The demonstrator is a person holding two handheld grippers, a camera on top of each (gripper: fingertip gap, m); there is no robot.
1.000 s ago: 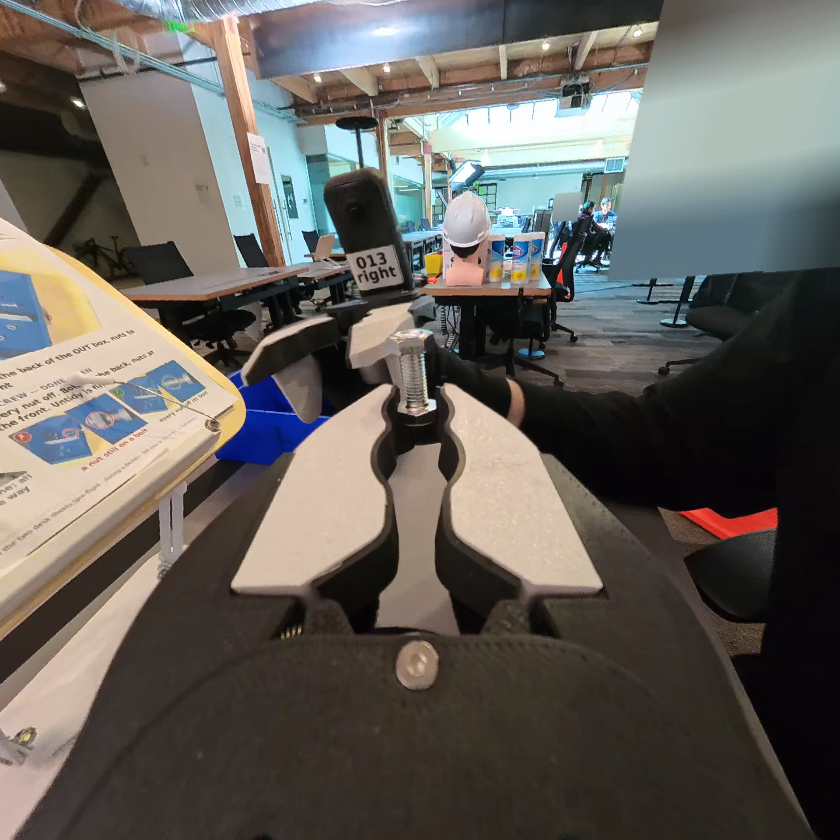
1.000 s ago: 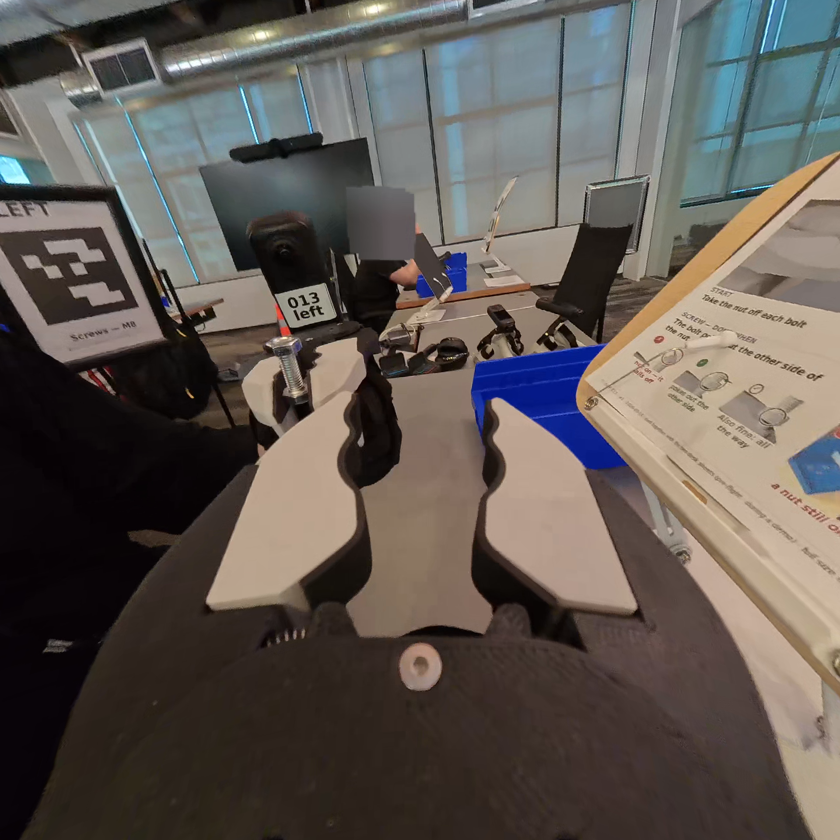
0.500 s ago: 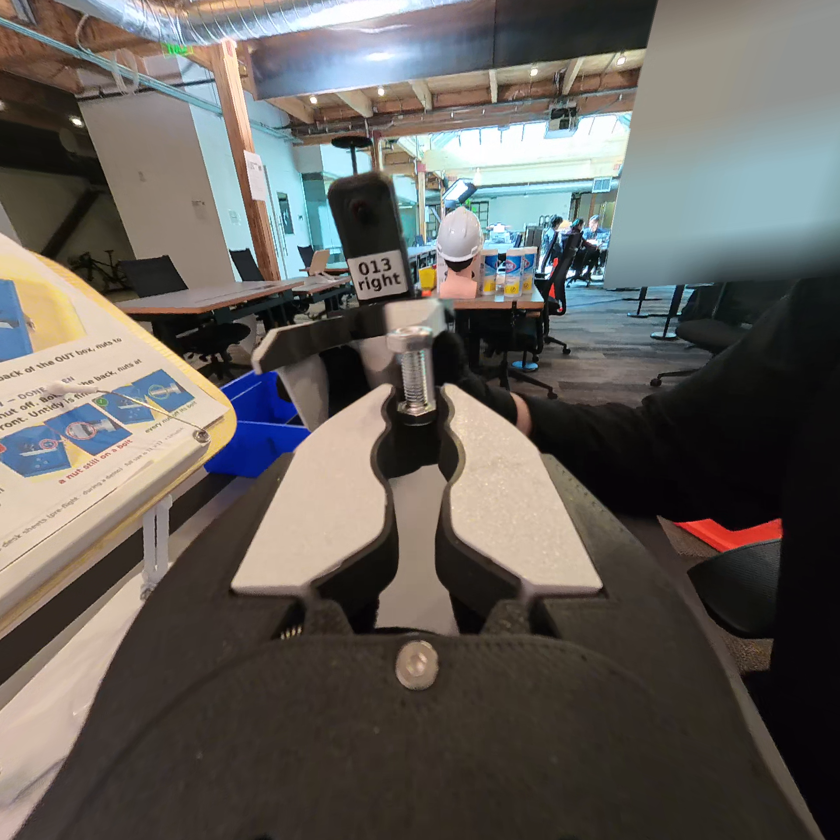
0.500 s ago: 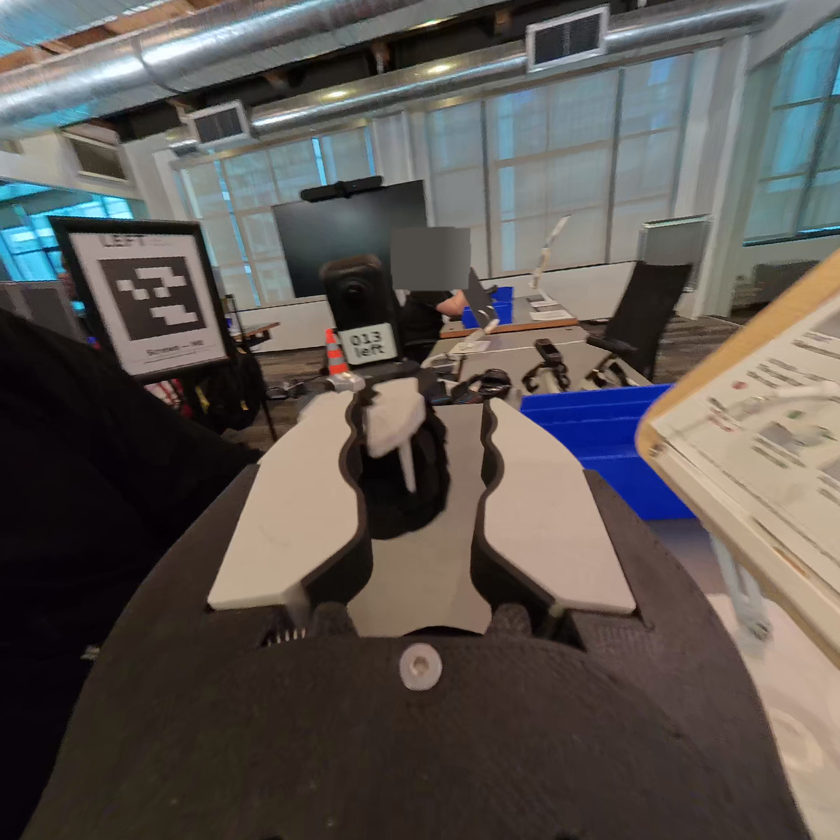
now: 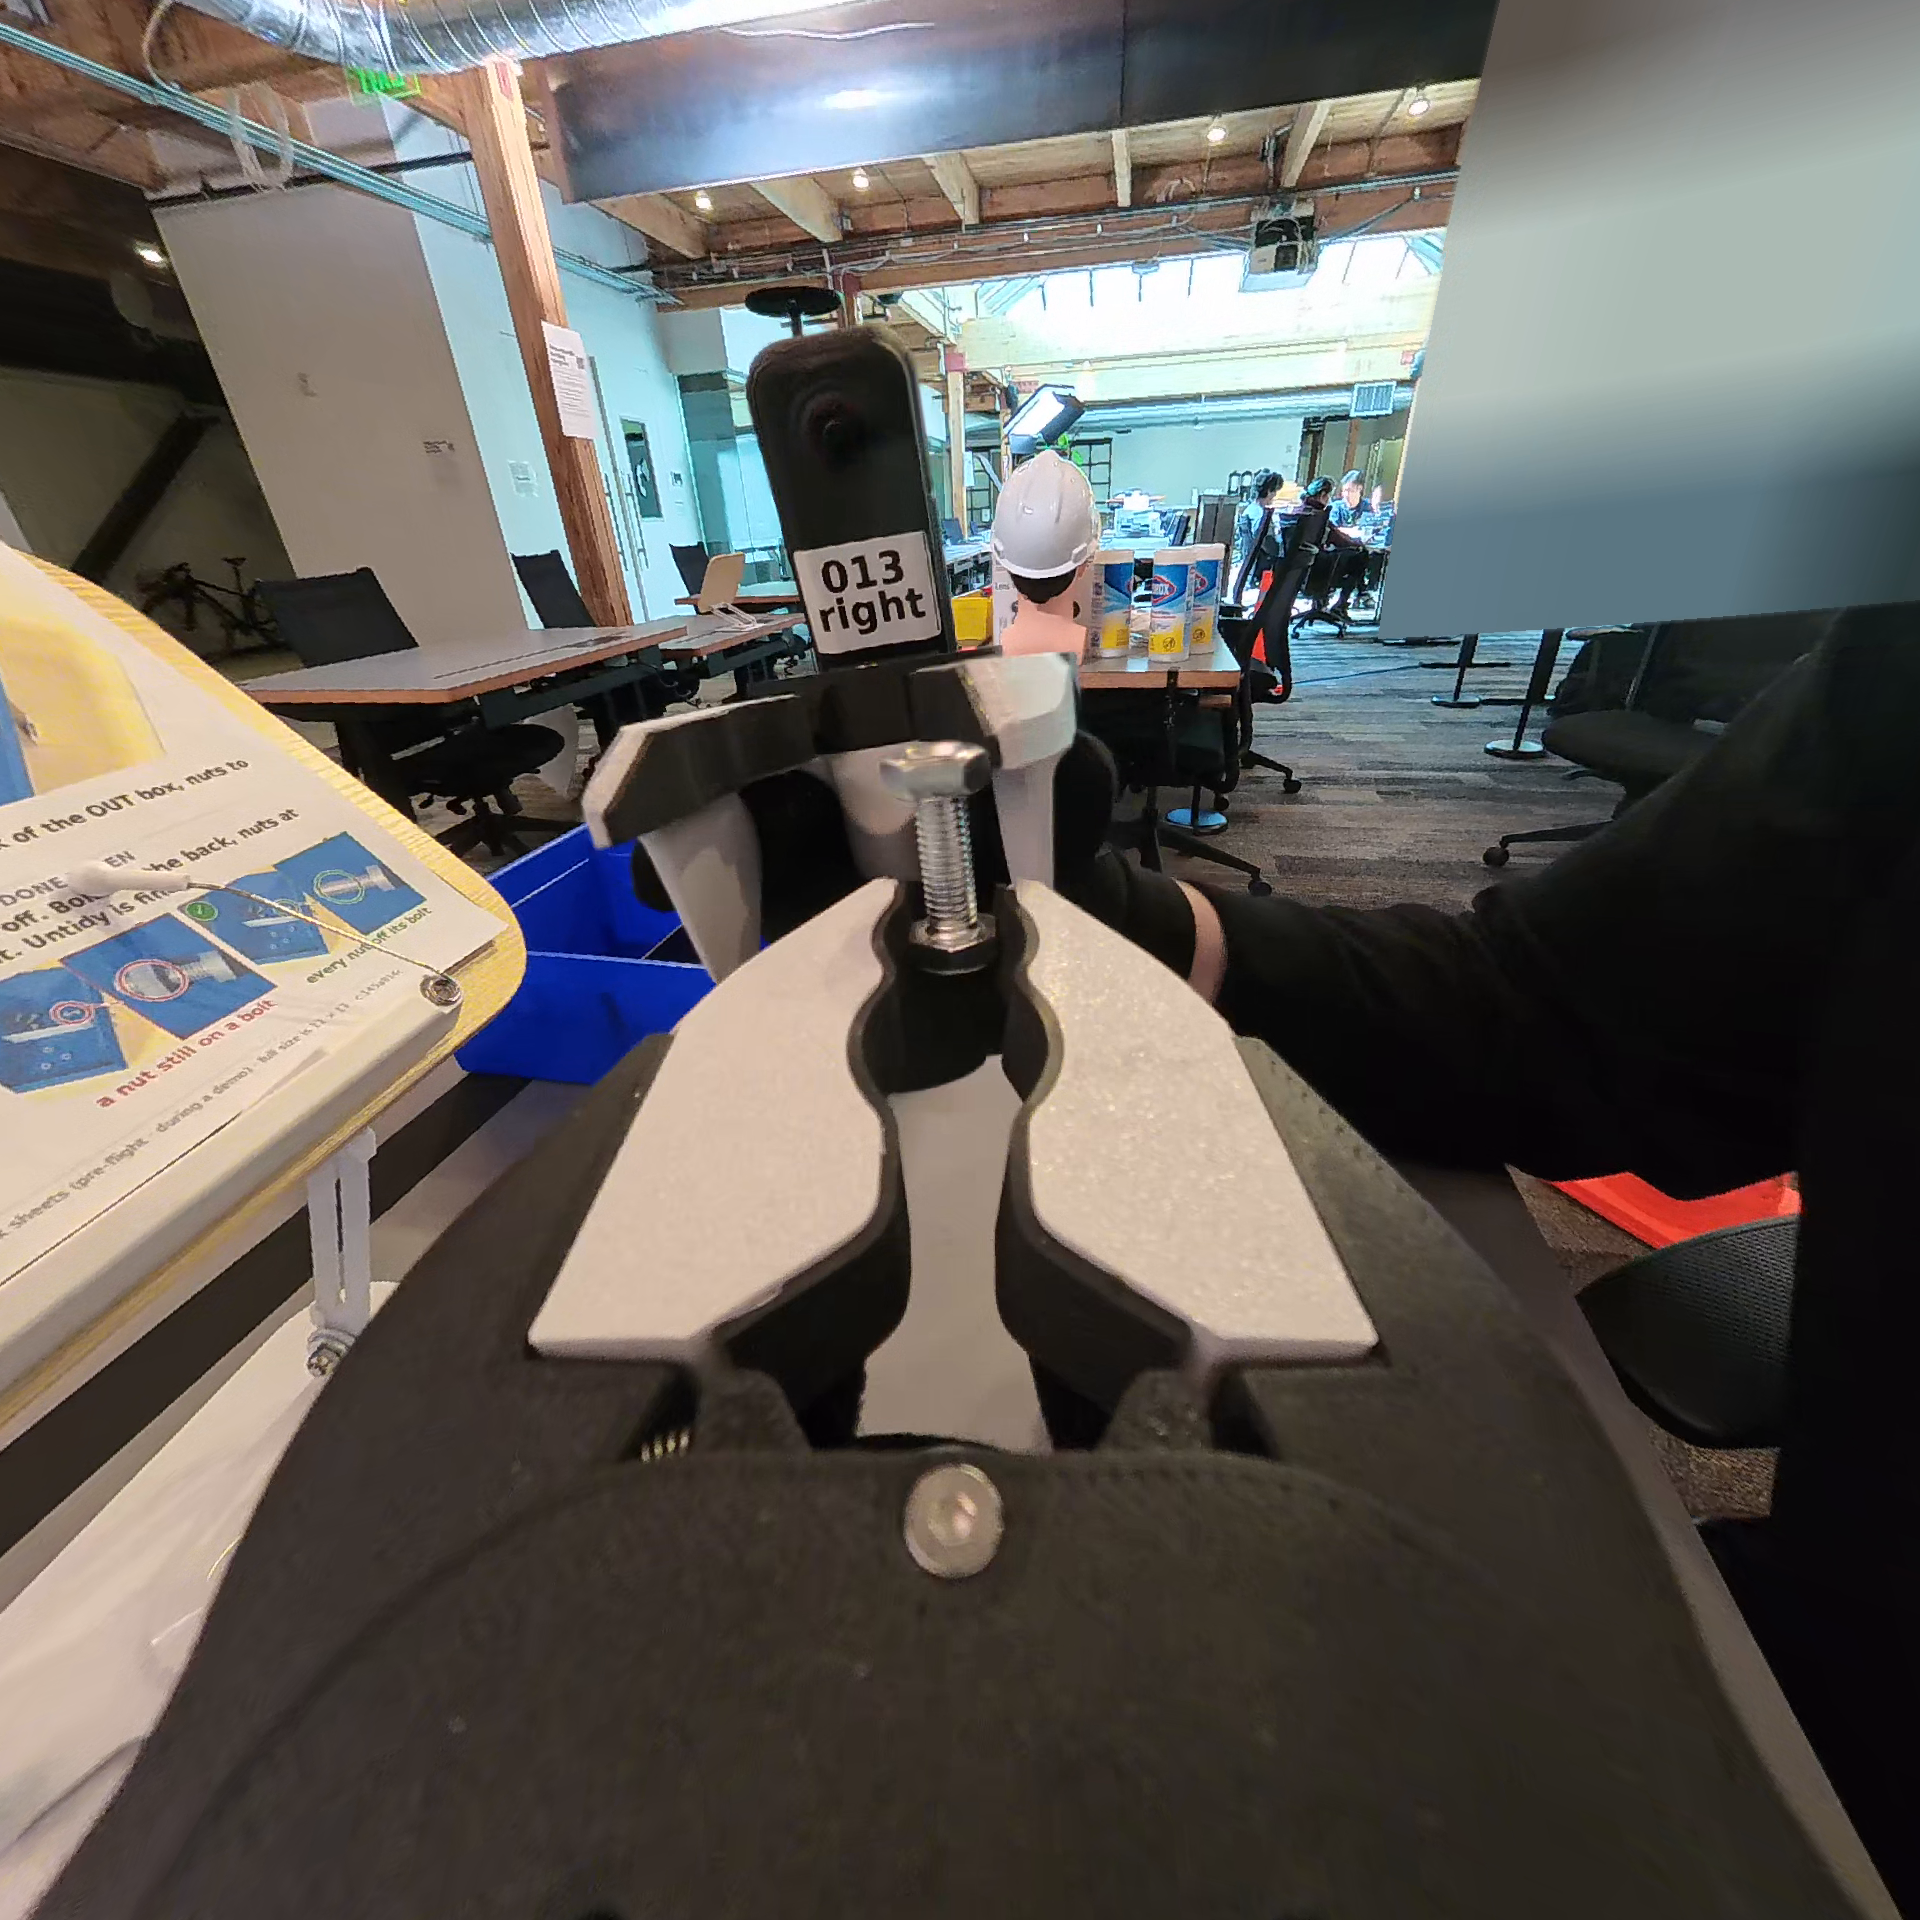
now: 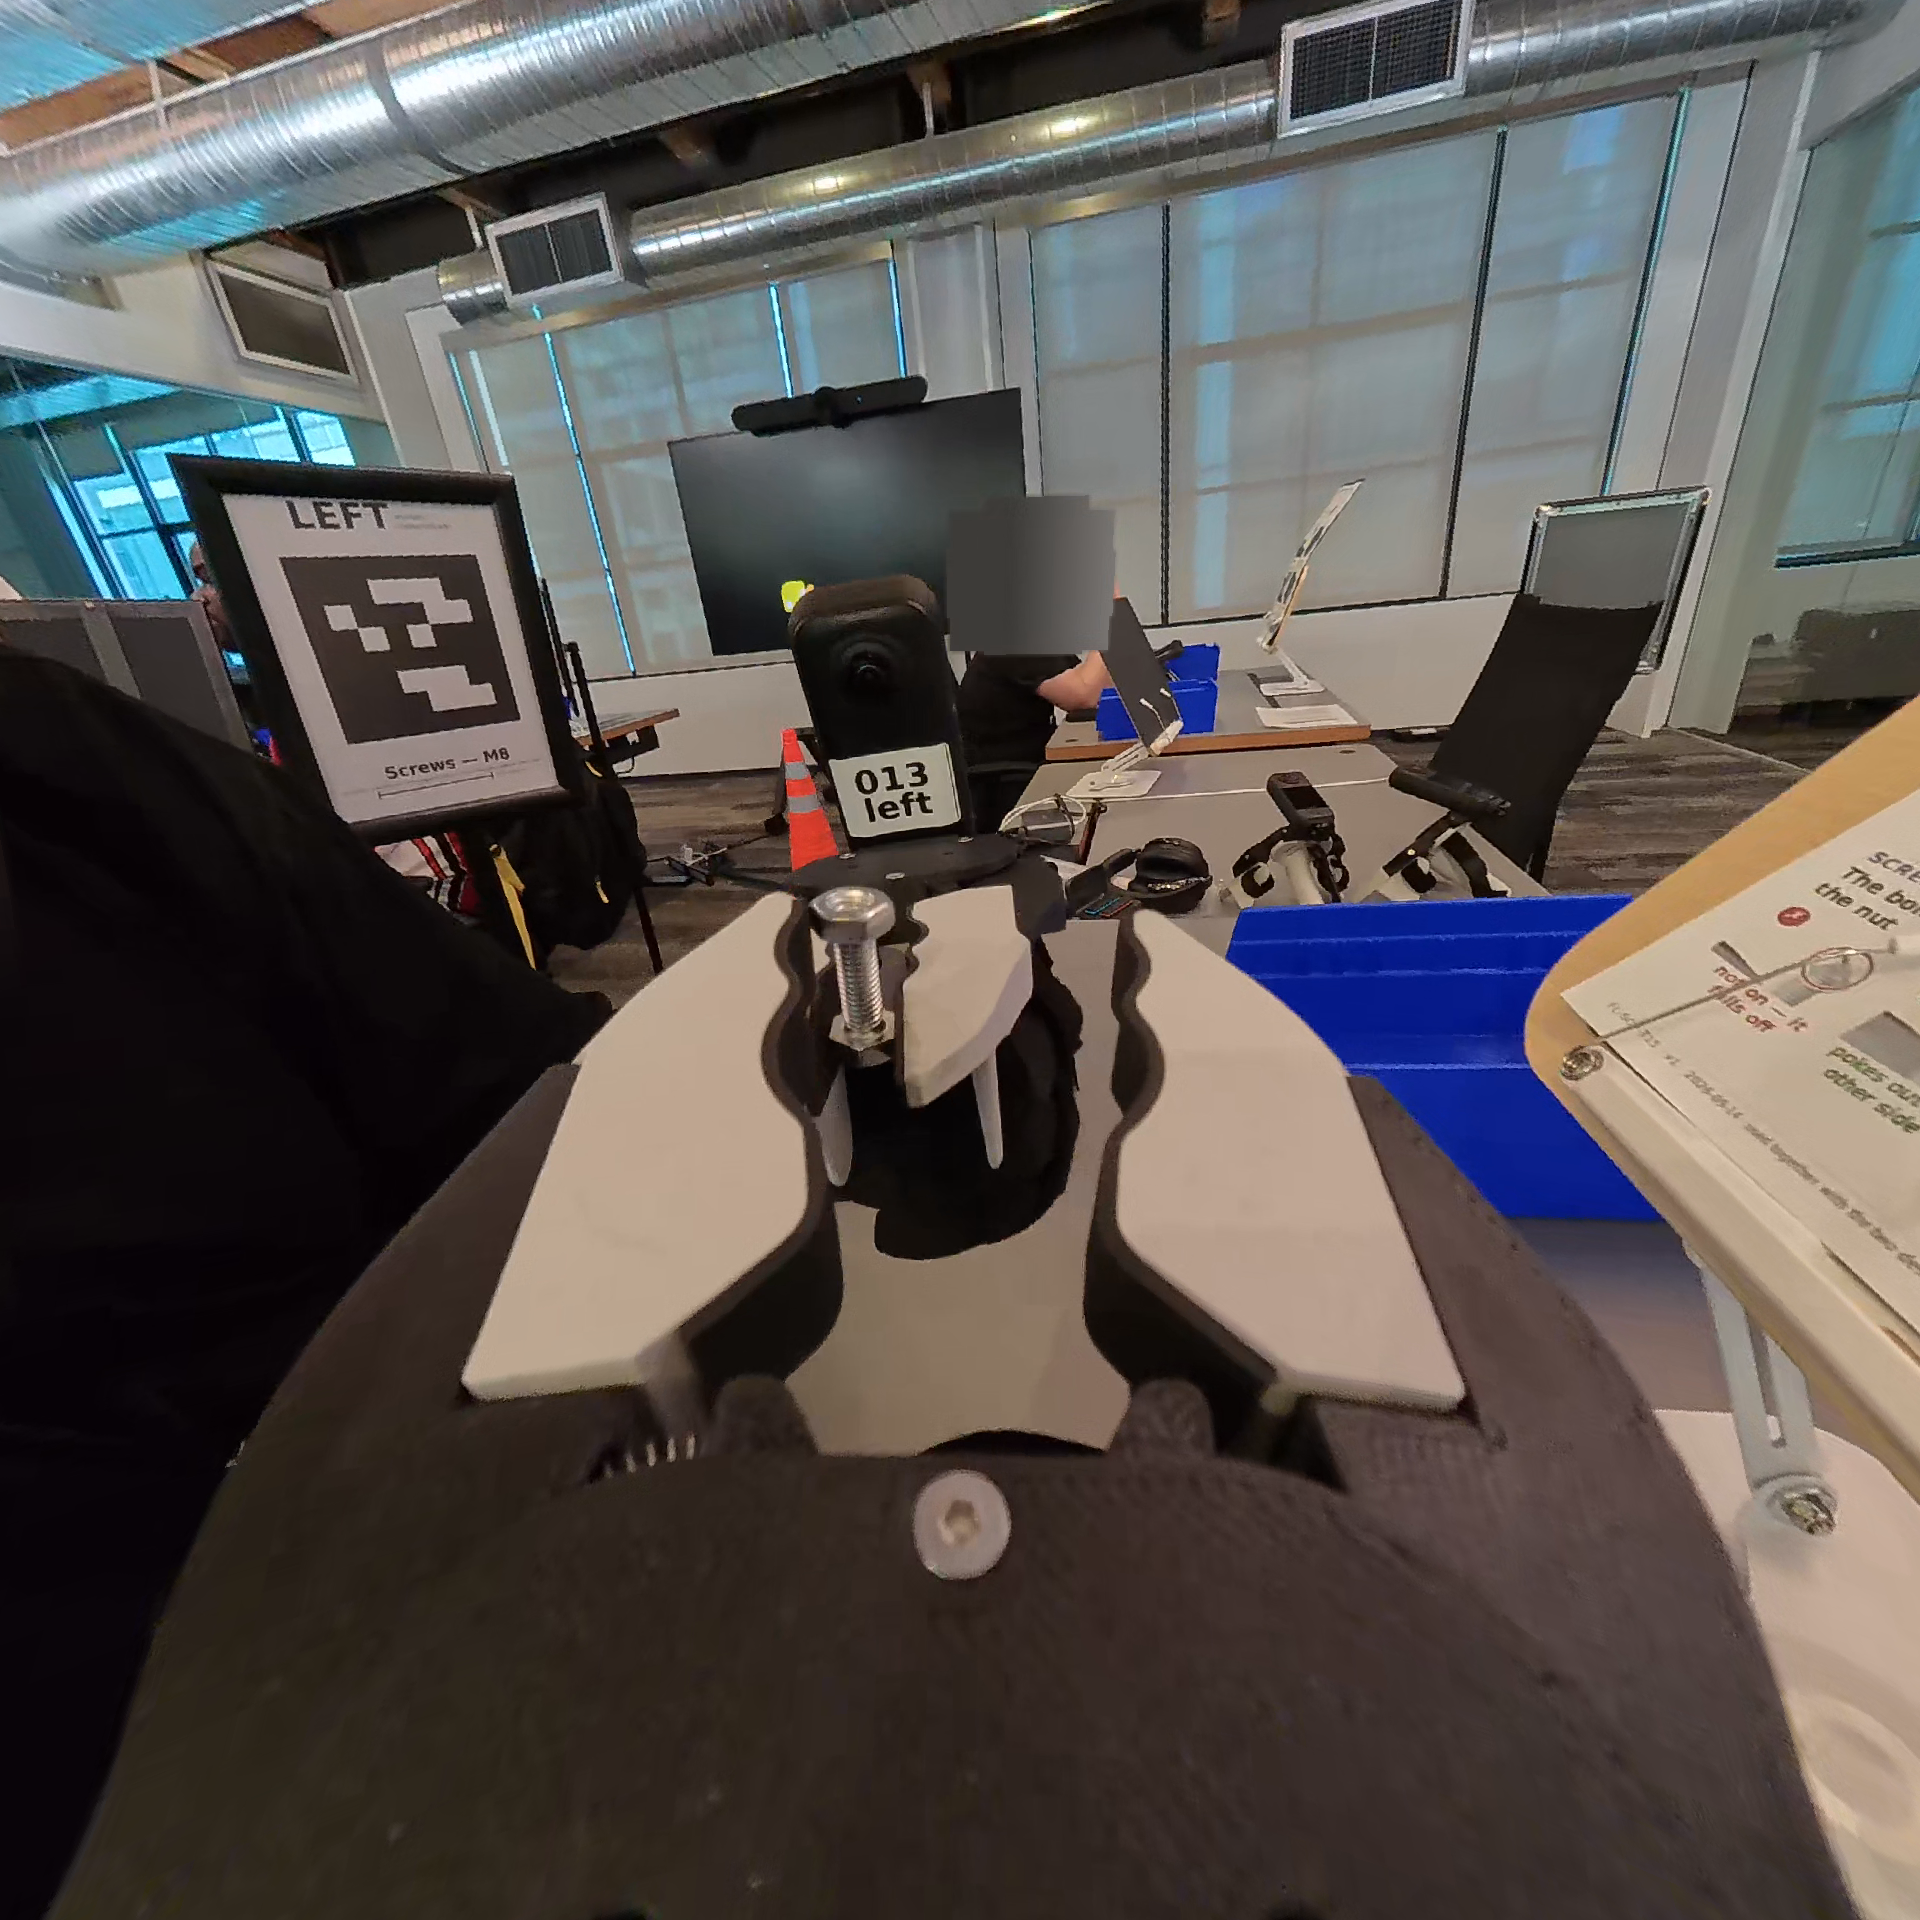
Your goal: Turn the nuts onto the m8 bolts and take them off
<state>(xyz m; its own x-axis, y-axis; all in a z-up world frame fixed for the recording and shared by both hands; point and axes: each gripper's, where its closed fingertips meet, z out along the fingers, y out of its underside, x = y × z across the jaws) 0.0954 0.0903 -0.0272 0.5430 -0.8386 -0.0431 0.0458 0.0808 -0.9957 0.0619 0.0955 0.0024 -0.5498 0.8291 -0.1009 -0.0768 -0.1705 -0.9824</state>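
The left gripper (image 5: 951,940) is clamping the nut (image 5: 951,932) on an upright silver bolt (image 5: 940,831). The right gripper (image 6: 961,997) is standing wide, its 2 fingers (image 6: 1195,1039) straddling the bolt head without pressing it.

Silver bolt (image 5: 940,831), blue bin (image 5: 582,997) (tongs (image 5: 951,914) white-and-black).

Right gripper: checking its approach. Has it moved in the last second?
Yes: right gripper swung left, away from the blue bin; the bolt, earlier outside its fingers, now stands between them.
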